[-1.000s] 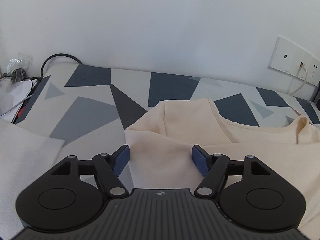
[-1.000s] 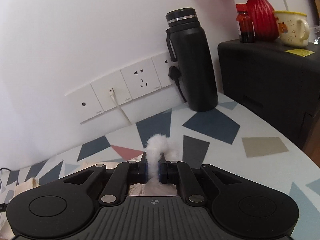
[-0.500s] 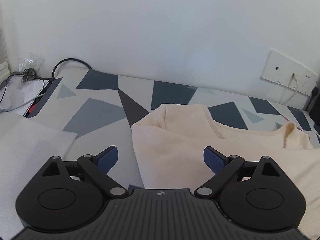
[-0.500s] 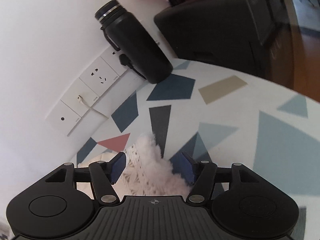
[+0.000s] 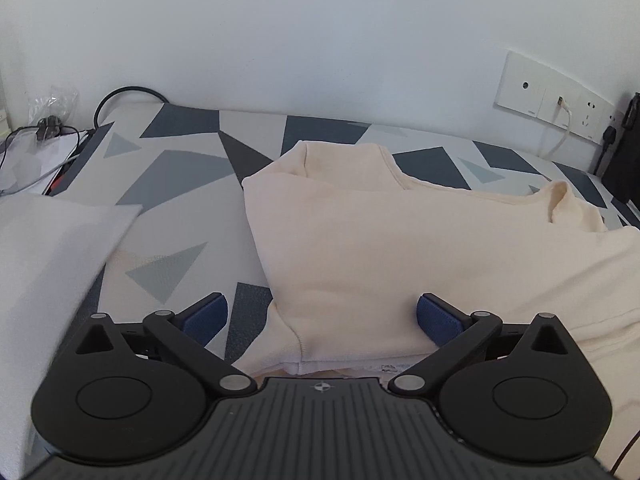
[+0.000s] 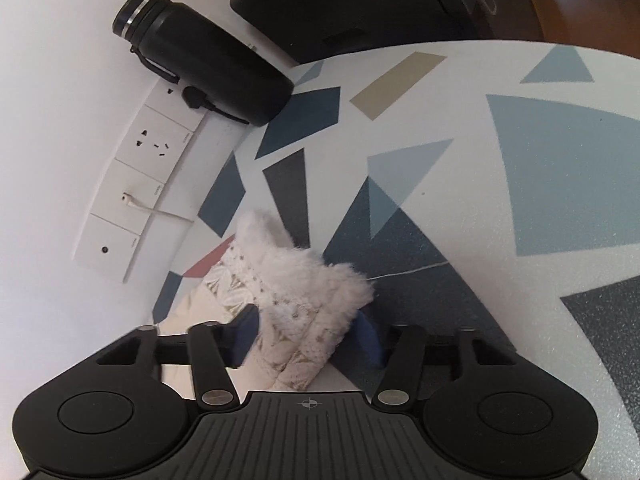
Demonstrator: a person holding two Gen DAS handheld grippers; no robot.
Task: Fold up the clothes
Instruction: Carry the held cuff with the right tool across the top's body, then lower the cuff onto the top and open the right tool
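Left gripper [image 5: 322, 316]: spread wide, straddling the folded cream cotton garment's [image 5: 400, 248] near hem.
Right gripper [image 6: 306, 332]: spread, nothing pinched; fluffy white lace-trimmed cuff [image 6: 304, 280] lies between its pads.
Long axis: left–right across the patterned table [image 5: 176, 168].

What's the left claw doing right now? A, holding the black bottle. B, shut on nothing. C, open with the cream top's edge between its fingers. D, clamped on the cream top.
C: the left claw is wide open, its blue pads apart on either side of the cream top's folded edge.
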